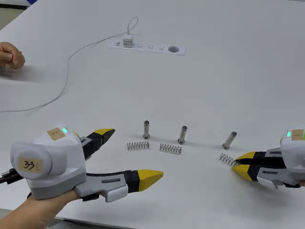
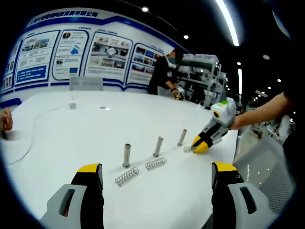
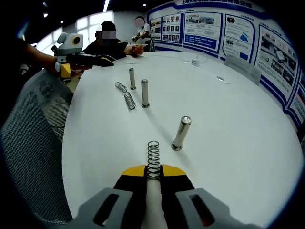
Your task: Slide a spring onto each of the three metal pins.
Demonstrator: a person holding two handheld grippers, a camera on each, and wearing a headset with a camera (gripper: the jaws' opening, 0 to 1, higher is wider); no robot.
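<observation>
Three short metal pins [image 1: 146,129] [image 1: 182,134] [image 1: 229,140] stand in a row on the white table [image 1: 228,81]. A loose spring [image 1: 138,145] lies in front of the left pin, and another [image 1: 170,149] in front of the middle pin. My right gripper [image 1: 242,165] is shut on one end of the third spring [image 1: 228,159], which lies flat near the right pin [image 3: 181,133]. The right gripper view shows that spring [image 3: 153,157] sticking out from between the closed yellow tips. My left gripper [image 1: 131,155] hovers open, low and left of the springs, holding nothing.
A white power strip [image 1: 147,46] with a plugged adapter and a cable [image 1: 66,76] lies at the far side. A person's hand [image 1: 9,55] rests at the far left. The table's front edge runs just below both grippers. A mesh chair [image 3: 33,143] stands beside the table.
</observation>
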